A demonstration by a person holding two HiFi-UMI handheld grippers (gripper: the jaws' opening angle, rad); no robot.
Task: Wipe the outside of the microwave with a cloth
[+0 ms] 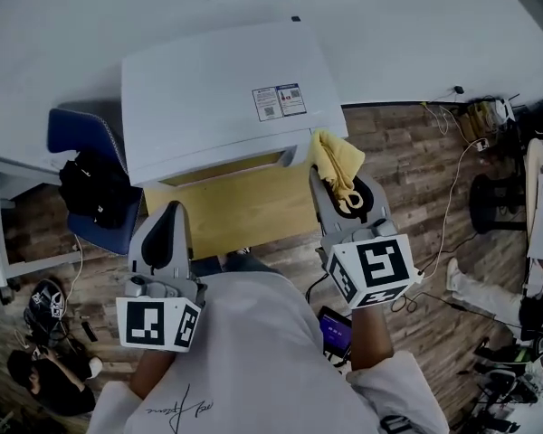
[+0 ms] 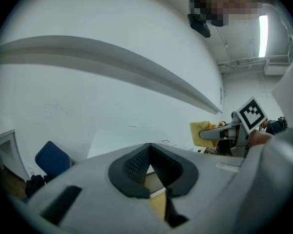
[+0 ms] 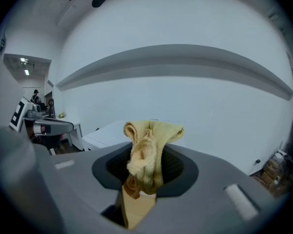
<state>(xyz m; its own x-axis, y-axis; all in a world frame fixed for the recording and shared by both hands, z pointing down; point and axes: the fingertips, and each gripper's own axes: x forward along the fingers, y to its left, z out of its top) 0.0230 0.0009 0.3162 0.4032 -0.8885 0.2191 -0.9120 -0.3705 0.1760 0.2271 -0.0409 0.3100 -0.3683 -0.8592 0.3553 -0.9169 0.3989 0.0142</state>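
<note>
Two-jaw right gripper [image 3: 146, 172] tight on yellow cloth [image 3: 149, 140]; left gripper [image 2: 150, 167] closed, empty.

I get cool, even, fairly bright light with faint shadows; the white microwave [image 1: 222, 98] top looks nearly washed out. A ceiling strip lamp [image 2: 262, 35] glares in the left gripper view. Fisheye bends the edges, corners black.

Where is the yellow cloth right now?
The yellow cloth is pinched in the right tongs, on the right side of the head view, just off the front right corner of the white microwave.
</note>
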